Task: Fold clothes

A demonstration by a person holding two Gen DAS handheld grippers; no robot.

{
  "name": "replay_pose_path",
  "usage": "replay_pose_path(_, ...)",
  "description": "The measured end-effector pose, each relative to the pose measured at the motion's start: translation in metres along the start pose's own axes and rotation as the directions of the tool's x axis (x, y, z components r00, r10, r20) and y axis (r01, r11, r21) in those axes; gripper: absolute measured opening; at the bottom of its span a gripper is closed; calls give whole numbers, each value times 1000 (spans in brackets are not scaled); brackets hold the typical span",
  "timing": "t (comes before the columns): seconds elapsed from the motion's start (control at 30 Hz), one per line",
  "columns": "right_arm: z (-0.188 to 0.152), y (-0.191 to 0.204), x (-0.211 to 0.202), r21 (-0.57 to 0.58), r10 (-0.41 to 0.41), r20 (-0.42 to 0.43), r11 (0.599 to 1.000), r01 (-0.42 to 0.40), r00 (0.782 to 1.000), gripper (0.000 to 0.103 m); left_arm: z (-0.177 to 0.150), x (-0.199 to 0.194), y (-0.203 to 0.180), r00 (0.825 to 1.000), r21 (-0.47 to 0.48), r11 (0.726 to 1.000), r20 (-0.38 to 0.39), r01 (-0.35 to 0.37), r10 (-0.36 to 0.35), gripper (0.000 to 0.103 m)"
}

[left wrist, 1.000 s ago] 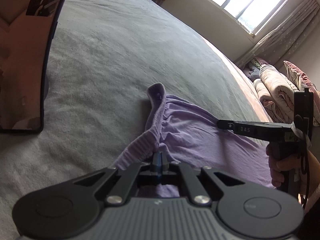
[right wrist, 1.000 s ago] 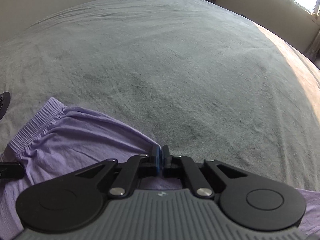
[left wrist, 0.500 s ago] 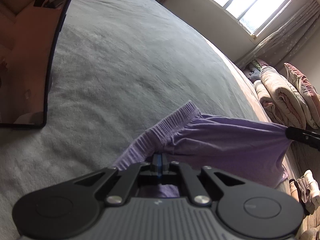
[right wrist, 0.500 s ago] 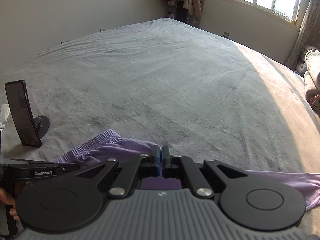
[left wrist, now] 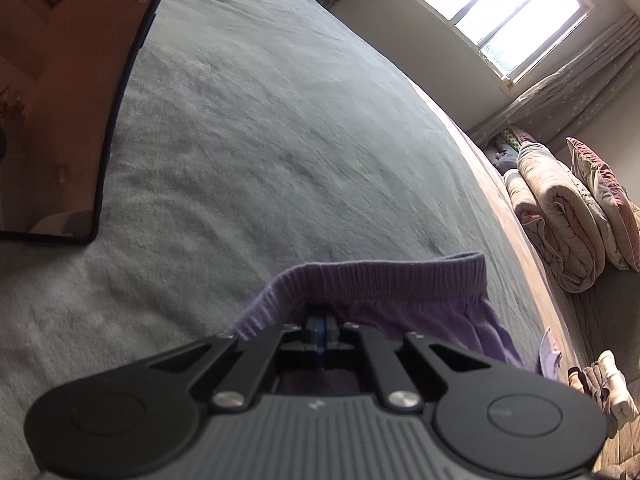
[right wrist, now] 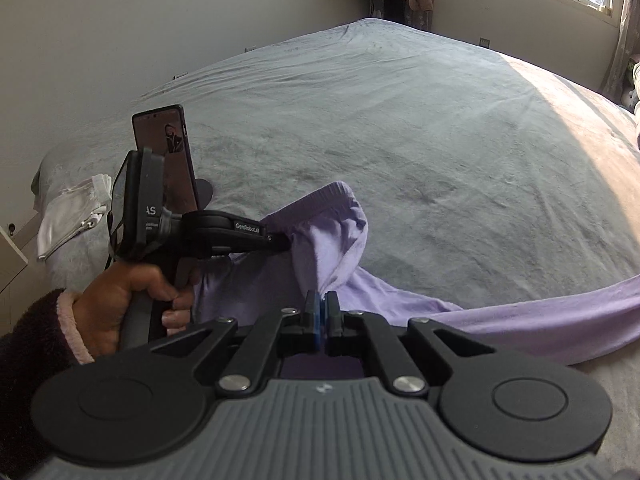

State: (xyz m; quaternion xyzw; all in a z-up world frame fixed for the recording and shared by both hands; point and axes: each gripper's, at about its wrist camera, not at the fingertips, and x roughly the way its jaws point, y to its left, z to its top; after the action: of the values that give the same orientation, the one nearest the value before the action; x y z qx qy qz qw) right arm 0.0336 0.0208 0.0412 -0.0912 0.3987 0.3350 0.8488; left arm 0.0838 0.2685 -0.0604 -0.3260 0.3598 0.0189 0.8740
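Fabric of the lilac soft knit trousers with a ribbed waistband (right wrist: 332, 240) is being held lifted over the near part of the grey plush bedspread (right wrist: 400, 120), one leg trailing right. Both the left gripper (left wrist: 321, 322) and the right gripper (right wrist: 320, 312) are clamped together on the waistband region. Being light, limp and drapey, the garment is judged best gripped at the firmer elastic band.

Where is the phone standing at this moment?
In the right wrist view the phone stands upright on the grey bed, at the left side, just behind the left gripper and beside a white cloth.
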Motion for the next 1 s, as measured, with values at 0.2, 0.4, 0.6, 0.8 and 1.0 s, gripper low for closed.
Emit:
replay_pose_path(0.2, -47, 6, 51, 69, 24, -115, 997, -16, 993, 3, -2, -4, 0, 1000, 4, 1000, -6, 2, -2, 1)
replay_pose_path(0.4, -58, 0, 64, 111, 39, -100, 993, -27, 994, 4, -3, -11, 7, 999, 20, 999, -17, 31, -31, 1)
replay_pose_path(0.6, -51, 0, 54, 88, 39, -56, 996, -34, 998, 19, -10, -28, 7, 999, 48, 998, -31, 34, -33, 1)
replay_pose_path(0.8, -36, 12, 50, -61, -40, 56, 997, 44, 998, 52, -18, -52, 11, 999, 95, 994, -32, 44, -41, 2)
replay_pose_path(1.0, -21, 28, 81, -263, -141, 128, 950, 171, 982, 52, -20, -61, 22, 997, 115, 991, -31, 75, -71, 1)
